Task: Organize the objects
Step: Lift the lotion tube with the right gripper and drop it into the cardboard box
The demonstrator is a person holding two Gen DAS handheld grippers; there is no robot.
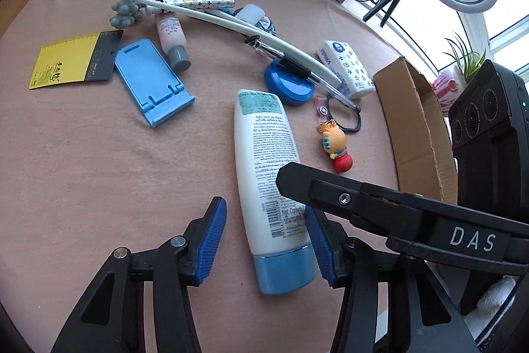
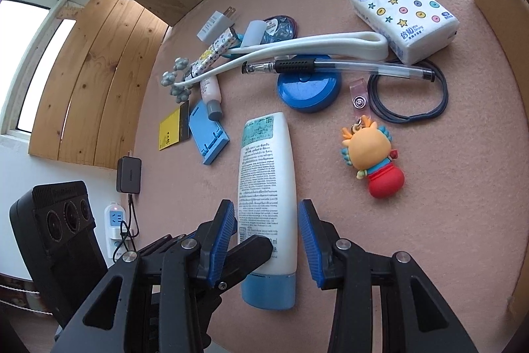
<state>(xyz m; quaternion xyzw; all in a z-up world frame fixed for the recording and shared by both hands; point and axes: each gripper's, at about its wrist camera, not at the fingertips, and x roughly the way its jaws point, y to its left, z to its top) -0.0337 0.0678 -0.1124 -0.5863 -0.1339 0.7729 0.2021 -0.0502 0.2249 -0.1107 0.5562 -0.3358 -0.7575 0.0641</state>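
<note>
A white lotion tube (image 1: 264,154) (image 2: 264,167) with a blue cap lies flat on the pink tabletop, cap end toward both cameras. My left gripper (image 1: 264,207) is open and straddles the tube's lower part; its right pad is close to the tube's edge and its left pad stands clearly apart. My right gripper (image 2: 266,207) is also open over the same tube, with a thin gap at each pad. One black finger of the right gripper (image 1: 330,191) crosses over the tube in the left wrist view. A finger of the left gripper (image 2: 248,253) shows beside the cap in the right wrist view.
Right of the tube lie a doll keychain (image 2: 370,161), black hair ties (image 2: 410,95) and an open cardboard box (image 1: 420,121). Behind it are a blue lid (image 2: 307,91), a pen, a tissue pack (image 2: 403,15) and a white massager. A blue phone stand (image 1: 152,81) and yellow card (image 1: 72,58) lie left.
</note>
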